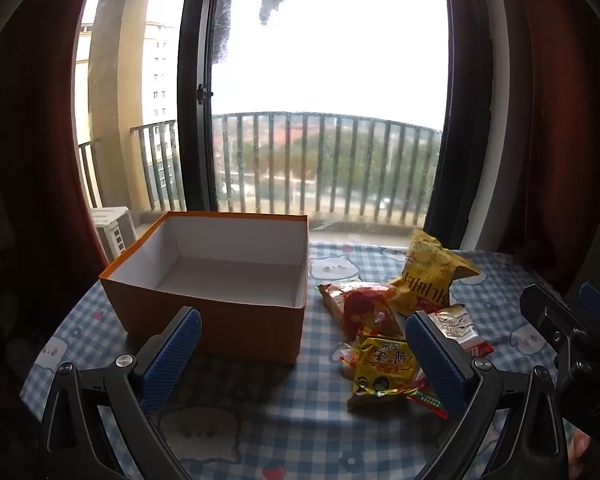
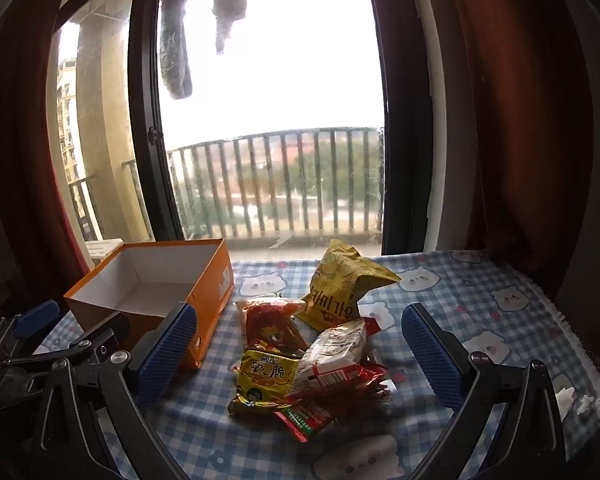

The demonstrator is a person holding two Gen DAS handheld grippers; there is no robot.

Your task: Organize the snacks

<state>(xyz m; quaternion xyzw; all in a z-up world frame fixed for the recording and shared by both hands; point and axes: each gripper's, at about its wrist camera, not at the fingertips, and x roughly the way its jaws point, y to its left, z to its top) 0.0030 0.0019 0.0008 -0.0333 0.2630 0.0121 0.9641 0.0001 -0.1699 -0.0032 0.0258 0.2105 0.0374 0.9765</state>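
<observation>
Small table by a balcony window, covered in a blue checked cloth [image 2: 480, 280] printed with bears. Orange cardboard box [image 1: 220, 320] sits on the left half, lid off, white inside, nothing in it, most likely set out to receive the snacks.

Snacks lie in a loose heap just right of the box, some overlapping. At the far end, a big yellow crisp bag [image 2: 340, 284] leans, puffed up. A red packet [image 2: 272, 324] lies in front of it, closest to the box wall. A small yellow packet [image 2: 266, 376] lies nearest the tools, with a white-and-red wrapper [image 2: 336, 352] propped across the pile and flat red sachets [image 2: 332, 404] underneath.

Left gripper [image 1: 300, 360] hangs low before the box front, jaws spread full, nothing between the pads. Right gripper [image 2: 300, 352] is also wide open and empty, tilted down with the heap framed between its fingers. Looks like nothing is packed yet; first pick probably comes from the near, top pieces.

Room to move:
- bare cloth right of the heap, out to the fringed table edge;
- box rim is low, open from above;
- the two tools are close side by side, so crossing paths is a risk.
</observation>
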